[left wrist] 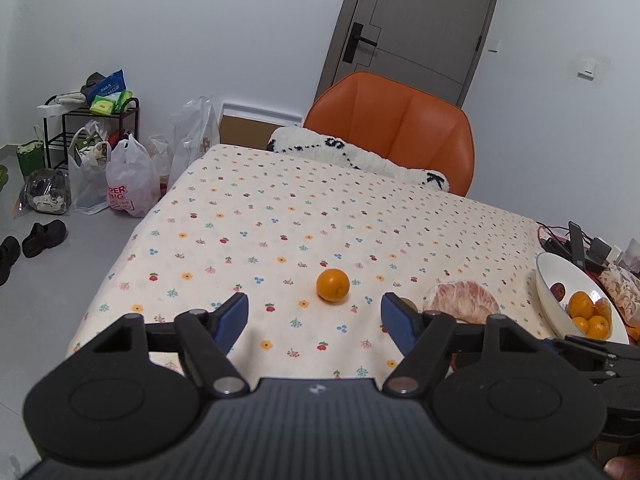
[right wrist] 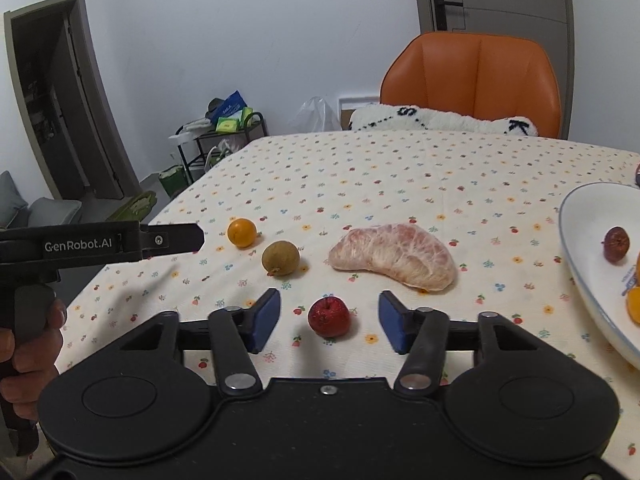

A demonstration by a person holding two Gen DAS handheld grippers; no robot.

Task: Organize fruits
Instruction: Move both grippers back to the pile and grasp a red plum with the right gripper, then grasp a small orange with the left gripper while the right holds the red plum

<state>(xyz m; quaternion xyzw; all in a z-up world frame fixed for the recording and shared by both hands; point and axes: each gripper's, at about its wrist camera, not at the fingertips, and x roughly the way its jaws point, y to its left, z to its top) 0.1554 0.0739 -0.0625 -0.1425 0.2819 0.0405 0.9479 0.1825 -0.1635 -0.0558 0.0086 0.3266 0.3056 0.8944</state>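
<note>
Blue-padded right gripper [right wrist: 328, 320] spread wide, empty, straddling a small red fruit [right wrist: 329, 316] on the floral tablecloth [right wrist: 400, 168]. Beyond: brown round fruit [right wrist: 280, 258], peeled pomelo segment [right wrist: 394, 256], small orange [right wrist: 241, 232]. White bowl [right wrist: 580, 240] at right, holding fruit. Left gripper [left wrist: 314, 316] likewise wide, empty, short of the orange.

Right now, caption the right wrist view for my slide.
Open right hand-held gripper framing a small red fruit on the floral tablecloth, peeled pomelo segment and white bowl beyond.
</note>
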